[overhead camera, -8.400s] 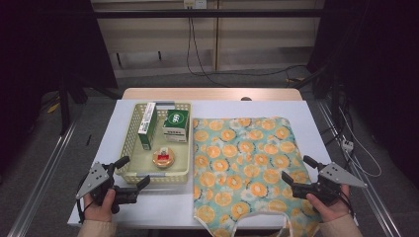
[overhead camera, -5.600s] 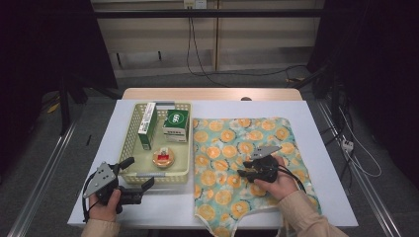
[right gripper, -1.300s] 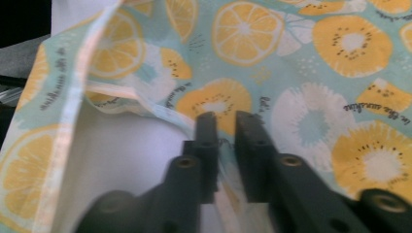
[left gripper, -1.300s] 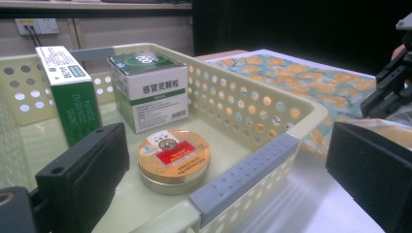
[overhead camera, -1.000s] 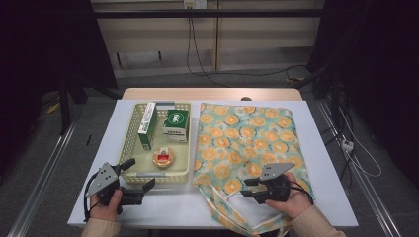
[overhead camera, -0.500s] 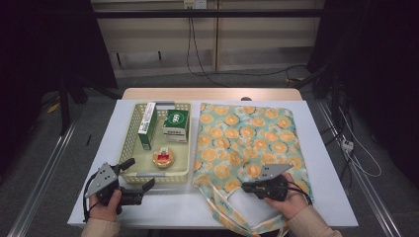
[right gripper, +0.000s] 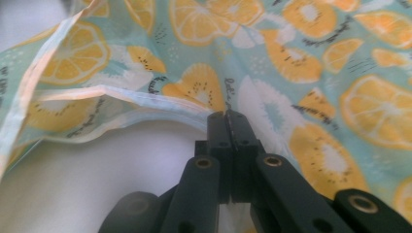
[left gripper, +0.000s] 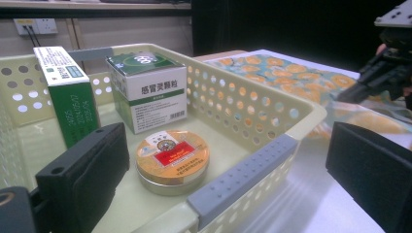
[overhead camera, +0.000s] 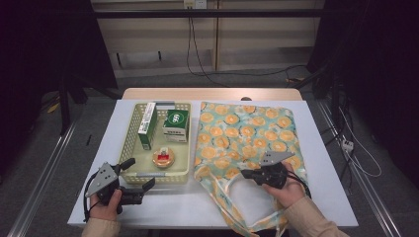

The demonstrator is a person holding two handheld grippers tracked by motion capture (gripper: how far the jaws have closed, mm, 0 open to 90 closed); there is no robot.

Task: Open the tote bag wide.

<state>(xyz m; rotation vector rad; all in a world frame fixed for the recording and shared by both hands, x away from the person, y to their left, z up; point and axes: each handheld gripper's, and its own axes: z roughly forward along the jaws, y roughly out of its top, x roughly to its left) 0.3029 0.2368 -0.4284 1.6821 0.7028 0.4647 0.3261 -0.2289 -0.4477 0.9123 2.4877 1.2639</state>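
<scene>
Right gripper [overhead camera: 251, 174] fingers clamping bag [overhead camera: 247, 133] mouth hem, having just been closing on it; bag lying along desk's right half, mouth at near edge. Left gripper [overhead camera: 140, 174] fingers gaping, idling beside basket [overhead camera: 129, 143] near front-left corner.

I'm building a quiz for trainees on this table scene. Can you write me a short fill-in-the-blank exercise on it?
1. The right gripper is shut on the rim of the fruit-print ____.
2. The round tin lies inside the ____.
3. The left gripper has its jaws ____.
4. Two ____ boxes stand behind the tin.

Missing words: bag; basket; open; green
</scene>
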